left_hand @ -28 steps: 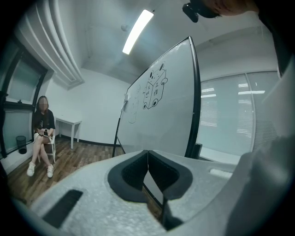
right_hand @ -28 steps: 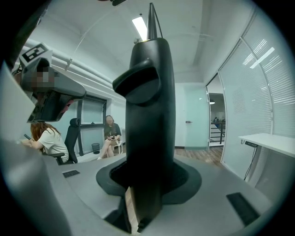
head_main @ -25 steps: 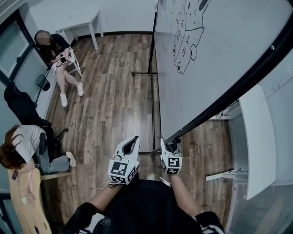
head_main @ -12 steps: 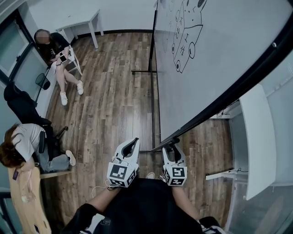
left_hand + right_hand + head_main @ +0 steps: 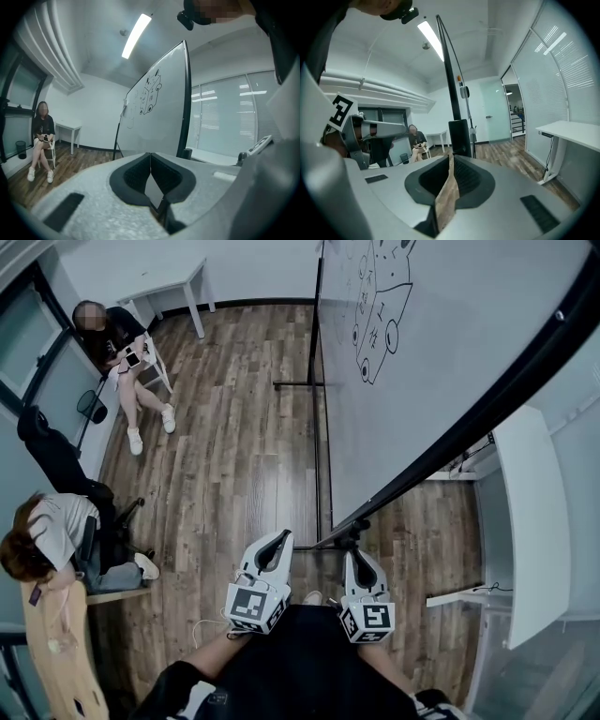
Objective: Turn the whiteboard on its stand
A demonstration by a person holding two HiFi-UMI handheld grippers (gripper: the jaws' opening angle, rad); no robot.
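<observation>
Left gripper view shows its jaws together; head view shows whiteboard stand.

- We find no word, brand or number that reads clearly in any view.
- The whiteboard carries a black line drawing with small marks in and beside it. They are too small for us to read as letters or figures.
- The left marker cube and the right marker cube show black-and-white square code patterns, not writing.
</observation>
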